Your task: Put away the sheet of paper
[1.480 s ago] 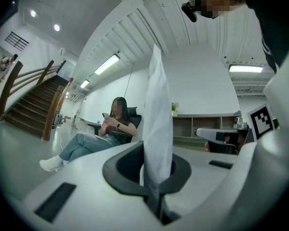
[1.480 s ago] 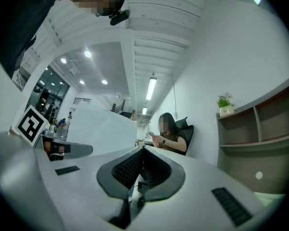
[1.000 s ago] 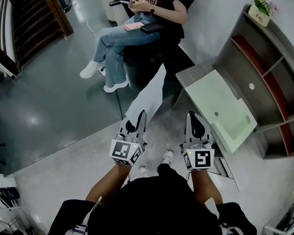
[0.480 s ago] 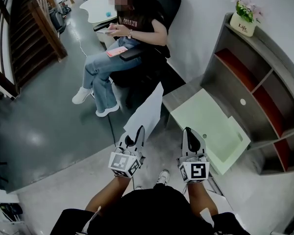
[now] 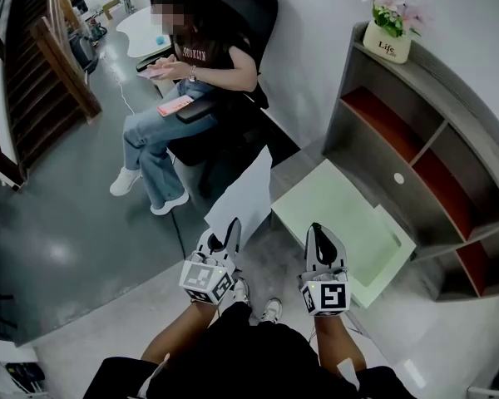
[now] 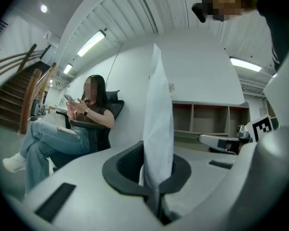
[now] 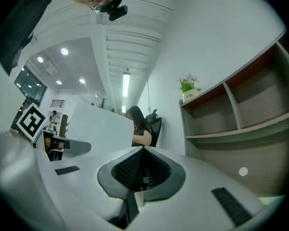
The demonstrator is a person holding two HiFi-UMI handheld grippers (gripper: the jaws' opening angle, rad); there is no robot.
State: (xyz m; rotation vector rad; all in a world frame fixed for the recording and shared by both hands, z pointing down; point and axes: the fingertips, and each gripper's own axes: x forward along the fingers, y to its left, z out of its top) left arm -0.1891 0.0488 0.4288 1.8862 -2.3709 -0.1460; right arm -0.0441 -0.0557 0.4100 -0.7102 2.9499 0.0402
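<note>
Between the two grippers and the grey shelf unit, the view has changed since a second ago. The shelf unit, its red-backed compartments and the pale green desk top have shifted left and closer in the head view. The seated person in jeans and the black office chair now sit higher and further left. Both grippers are seen slightly lower in the frame, set side by side as before.

The white sheet of paper is still clamped by its near end in the left gripper, whose jaws are pressed fully together on it. Its long axis runs away from the jaws, forward and a little to the right, and its far end points toward the chair. In the left gripper view the sheet is seen nearly edge-on, rising upright out of the closed jaws. It is held in the air, just left of the desk top's near corner.

The right gripper has its jaws closed together, with nothing between them.
</note>
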